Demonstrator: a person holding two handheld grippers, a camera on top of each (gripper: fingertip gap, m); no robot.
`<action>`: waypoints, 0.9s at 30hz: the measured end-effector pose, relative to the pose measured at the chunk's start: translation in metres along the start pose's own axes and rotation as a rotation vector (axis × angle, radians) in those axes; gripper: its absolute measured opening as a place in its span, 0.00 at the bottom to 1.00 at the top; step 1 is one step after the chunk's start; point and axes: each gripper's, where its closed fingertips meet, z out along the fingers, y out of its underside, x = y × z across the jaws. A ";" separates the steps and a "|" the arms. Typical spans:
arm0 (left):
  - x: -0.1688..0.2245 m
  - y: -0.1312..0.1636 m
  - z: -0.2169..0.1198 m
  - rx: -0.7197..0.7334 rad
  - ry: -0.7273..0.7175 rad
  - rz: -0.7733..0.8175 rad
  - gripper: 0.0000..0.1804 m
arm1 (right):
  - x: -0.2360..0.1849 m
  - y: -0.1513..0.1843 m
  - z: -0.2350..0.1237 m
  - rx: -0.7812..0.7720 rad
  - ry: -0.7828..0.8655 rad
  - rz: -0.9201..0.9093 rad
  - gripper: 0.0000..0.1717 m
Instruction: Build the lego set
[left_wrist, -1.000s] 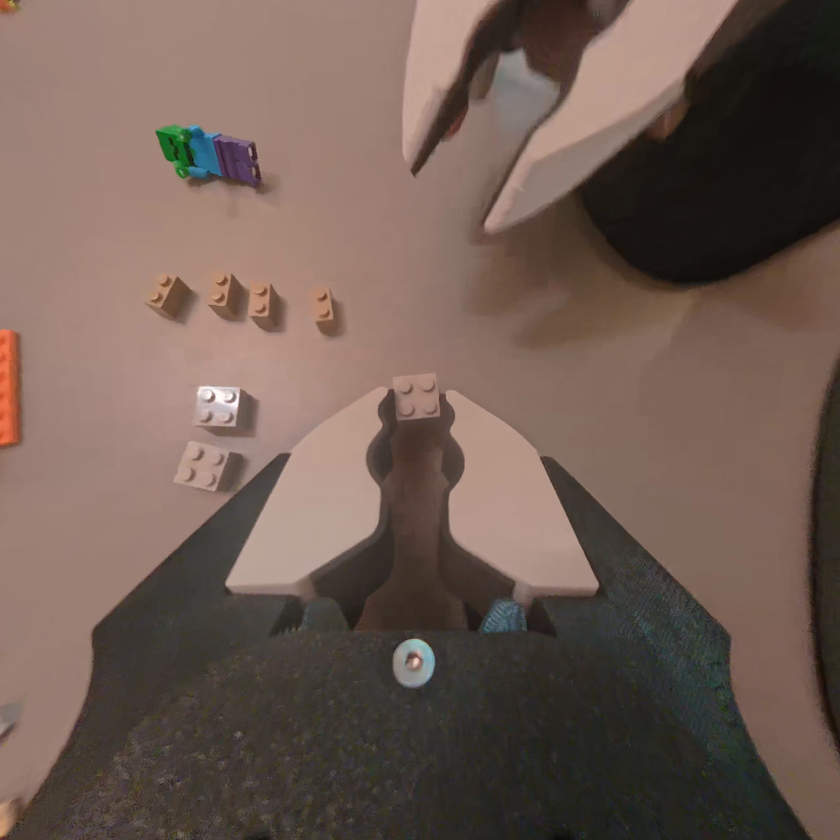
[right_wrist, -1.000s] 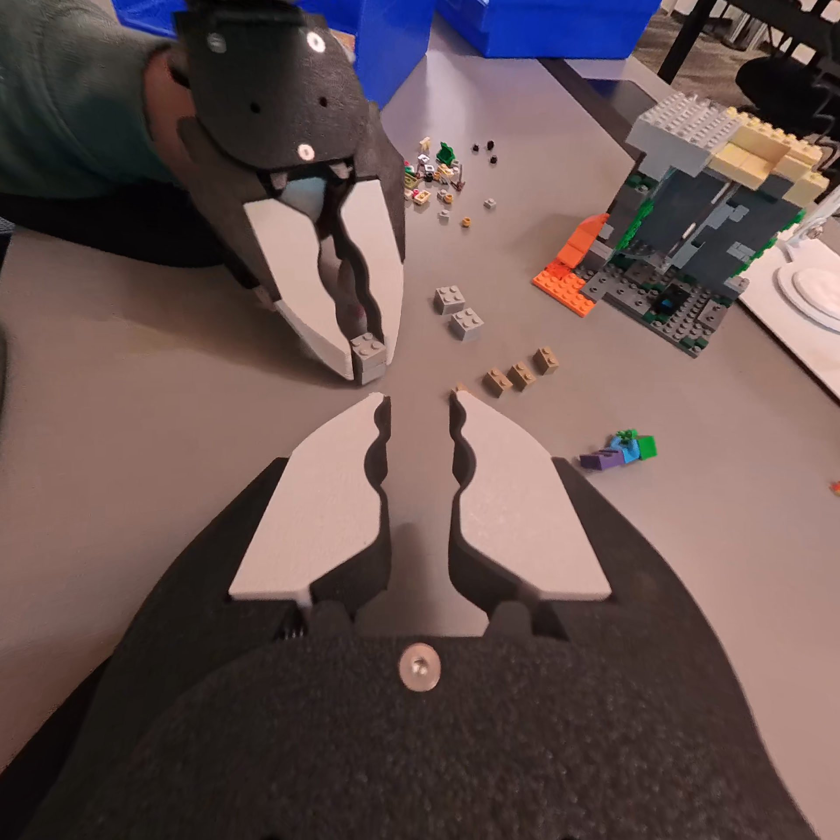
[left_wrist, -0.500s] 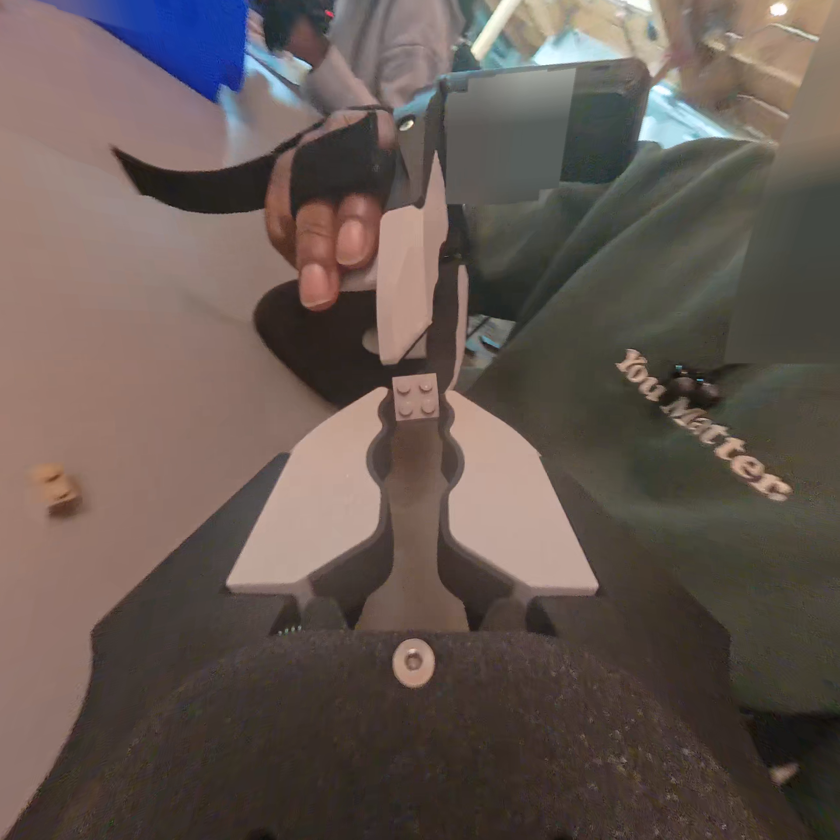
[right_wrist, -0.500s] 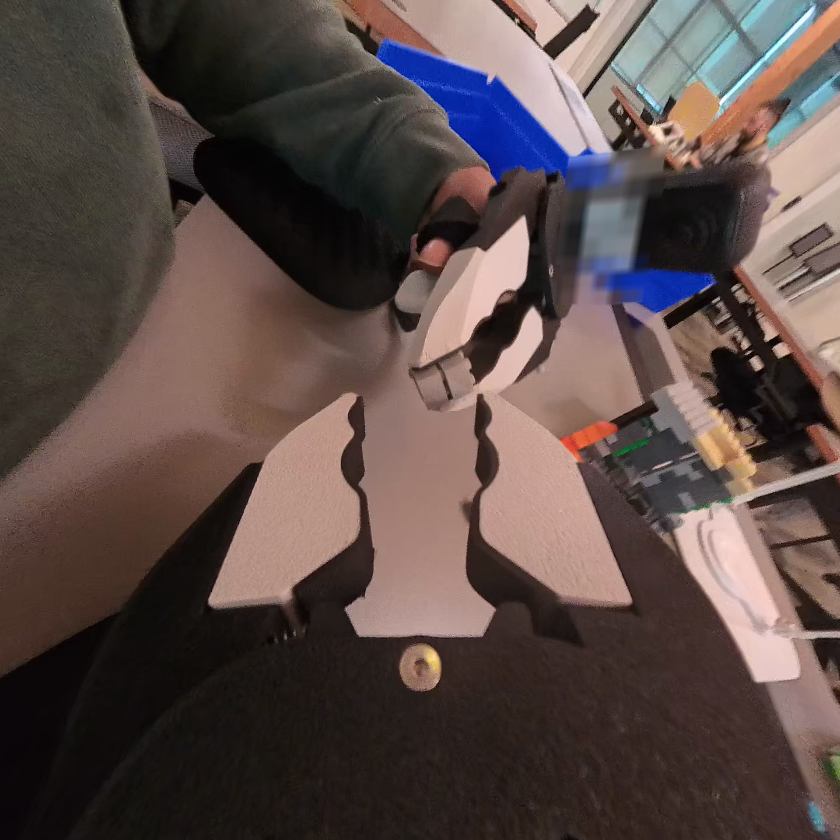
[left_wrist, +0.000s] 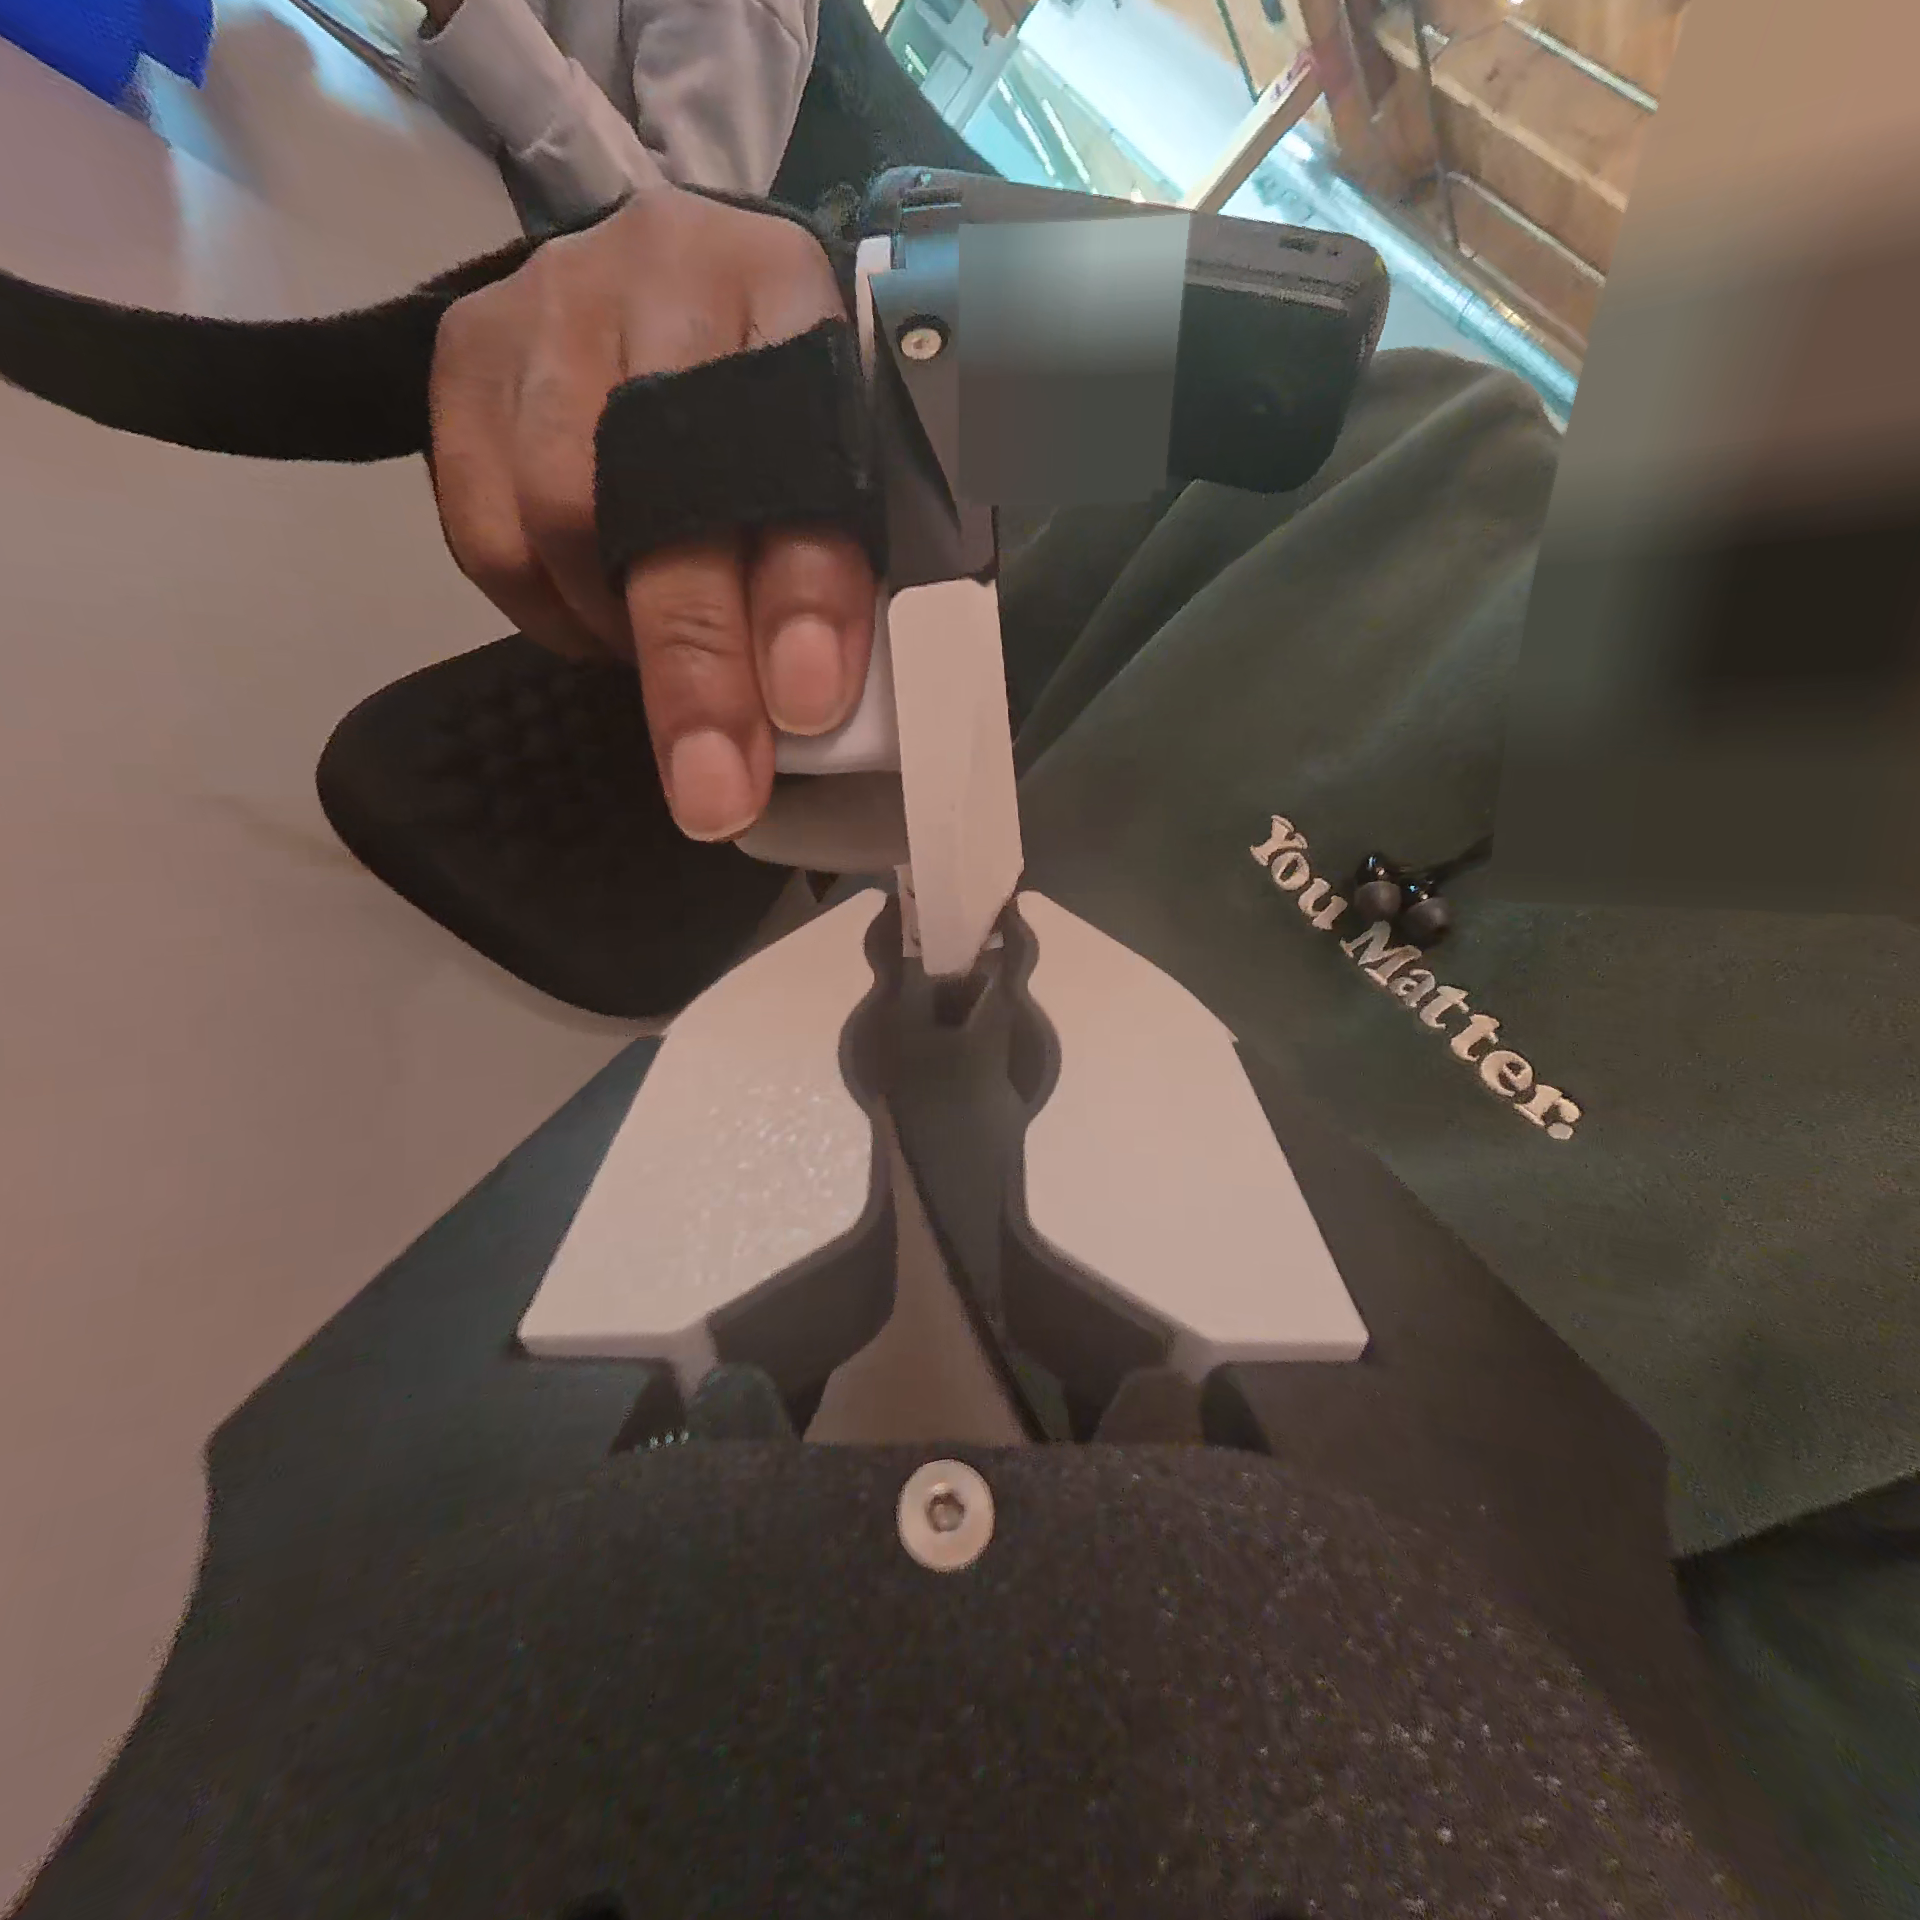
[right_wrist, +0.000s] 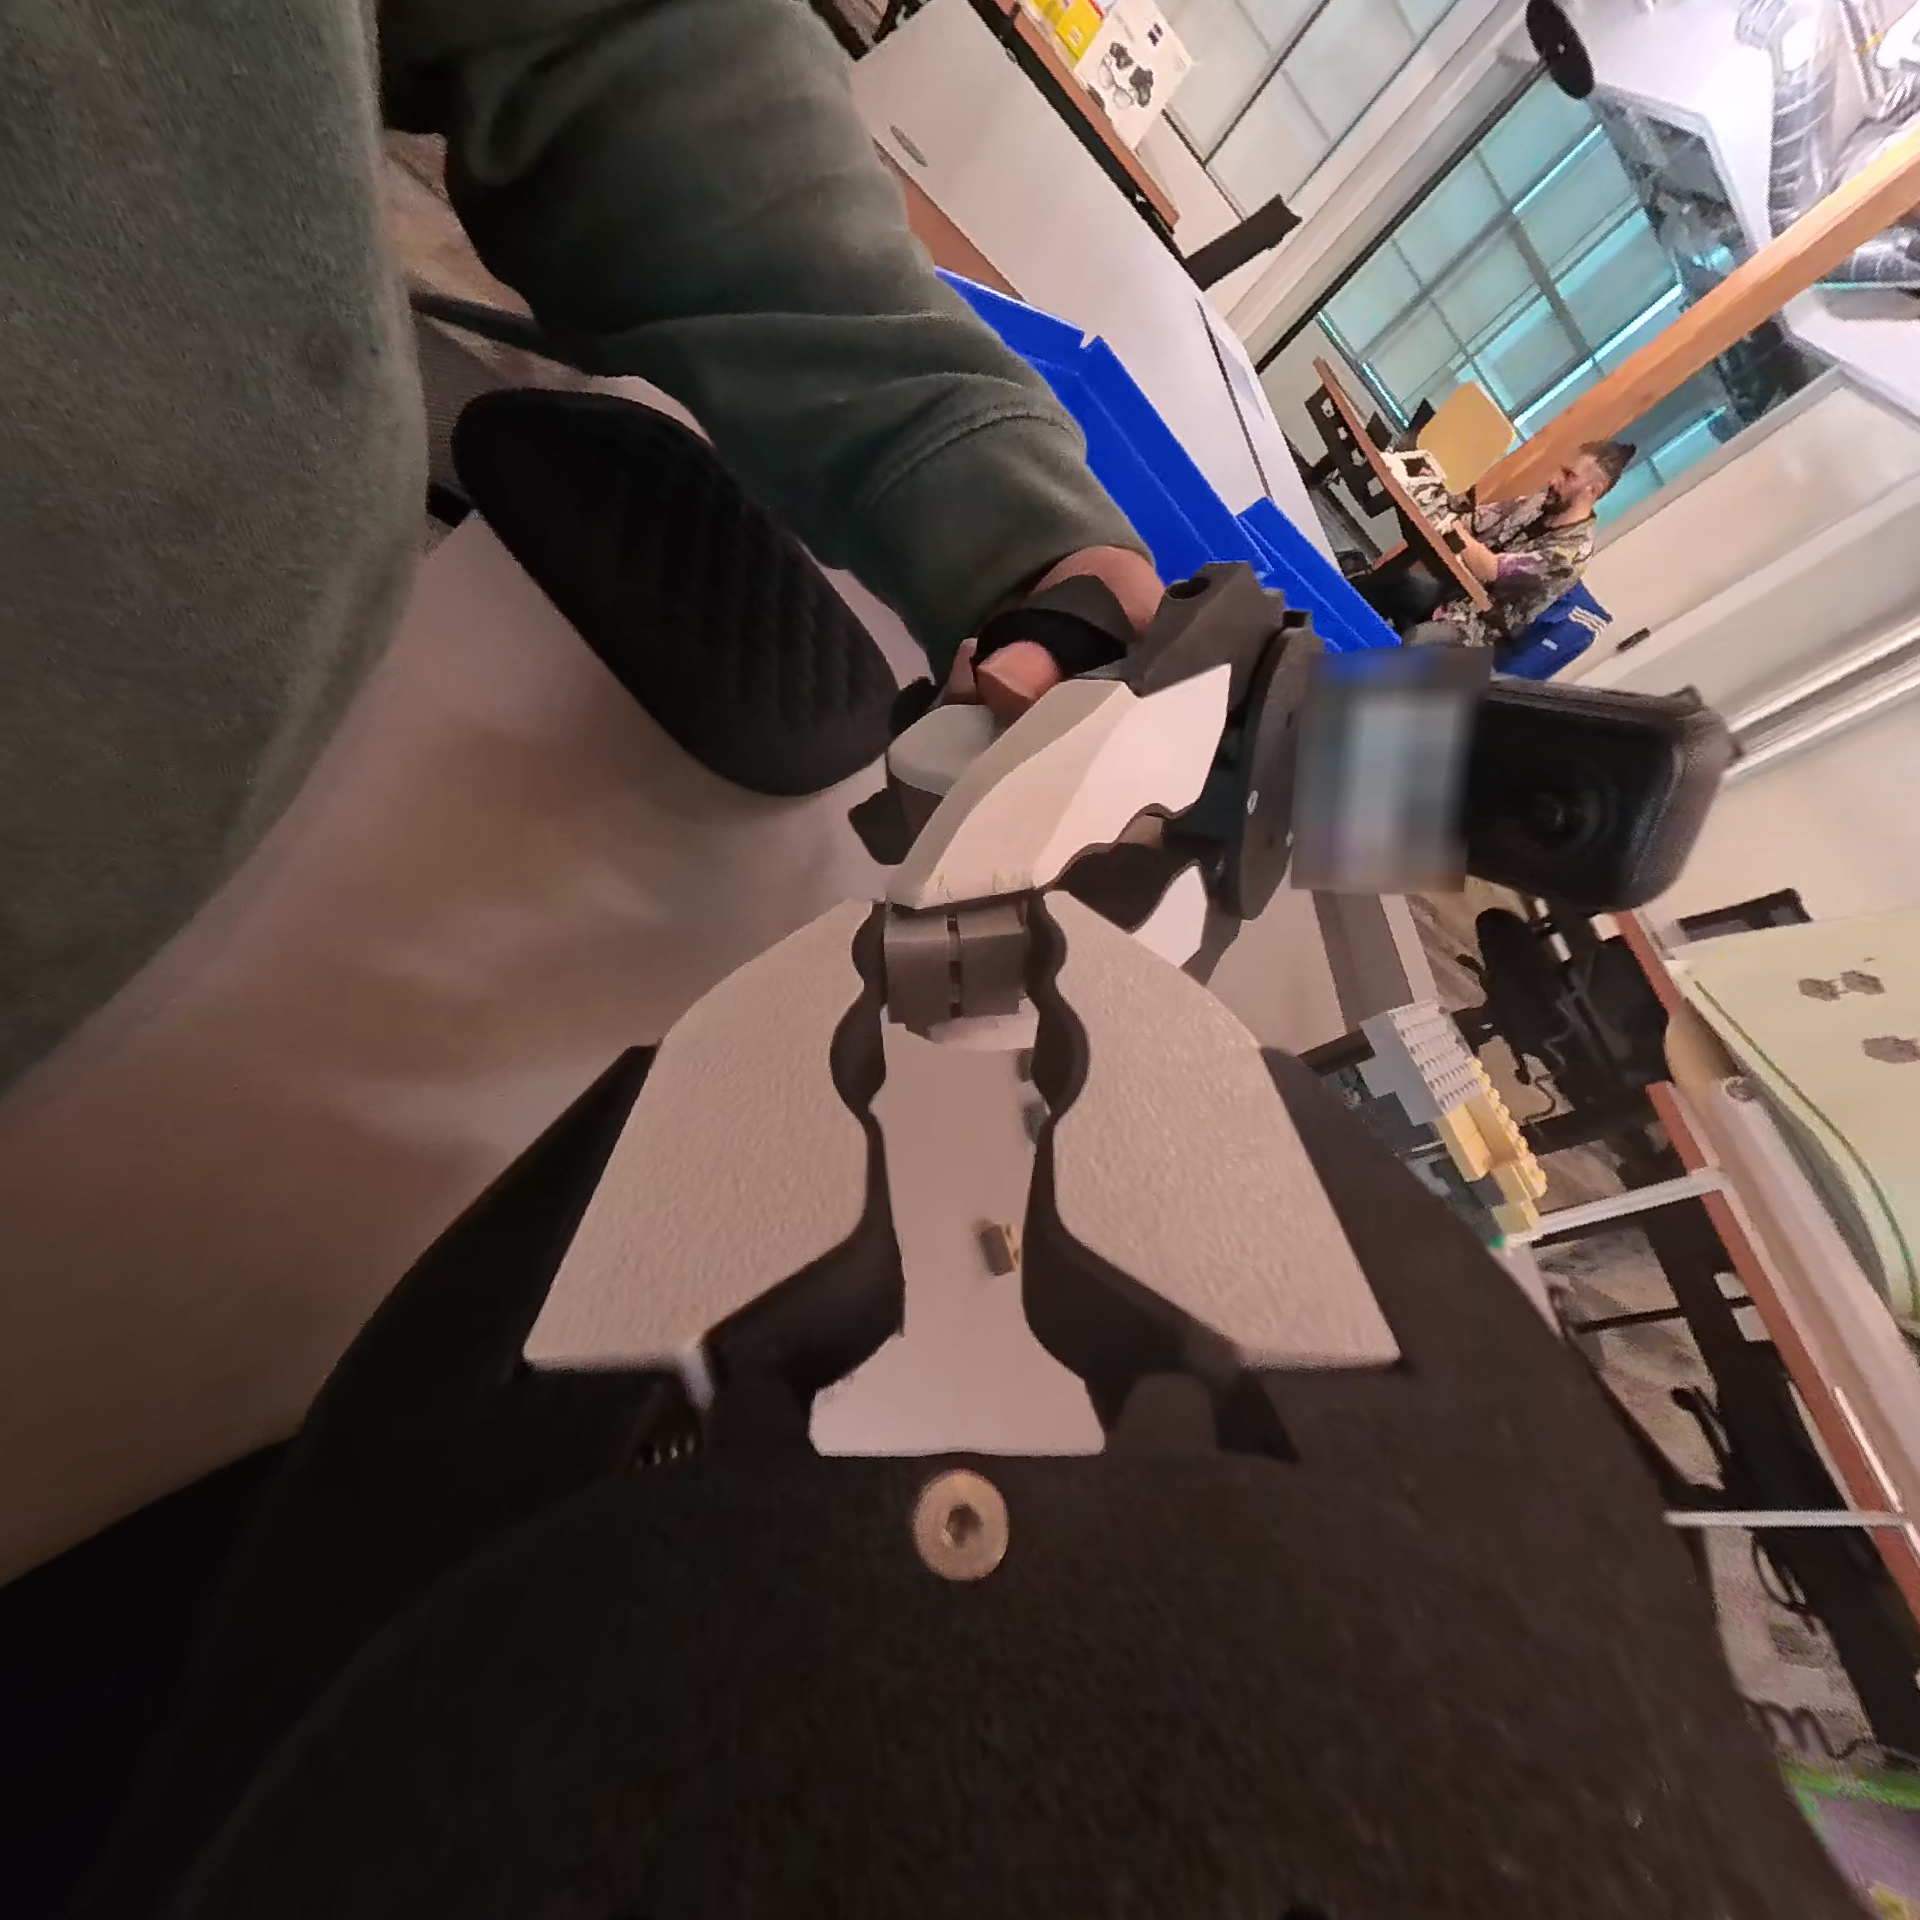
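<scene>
Windows and beams now fill the background: both grippers have lifted off the grey worktop (right_wrist: 520, 935). My right jaws (right_wrist: 956, 925), empty a second ago, have closed on the grey brick (right_wrist: 961, 977) that my left jaws (left_wrist: 951, 935) still pinch, so both grip it in mid-air. A brick building (right_wrist: 1455, 1101) stands at 3 o'clock and blue bins (right_wrist: 1143, 447) at 1. From the left, my right finger (left_wrist: 951, 790) hides the brick.

Your right gripper (right_wrist: 958, 971) clamps a grey brick (right_wrist: 954, 975), which the left gripper's fingers (right_wrist: 1049, 810) also pinch.
</scene>
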 end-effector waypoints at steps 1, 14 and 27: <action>0.000 0.000 0.000 0.013 0.002 -0.002 0.10 | 0.000 0.000 0.000 -0.004 0.000 0.015 0.14; 0.003 0.002 -0.003 0.121 -0.018 -0.015 0.11 | 0.004 -0.002 0.004 -0.028 0.053 0.032 0.14; 0.004 0.002 -0.006 0.113 -0.062 -0.013 0.10 | 0.005 -0.004 0.005 -0.058 0.087 -0.068 0.14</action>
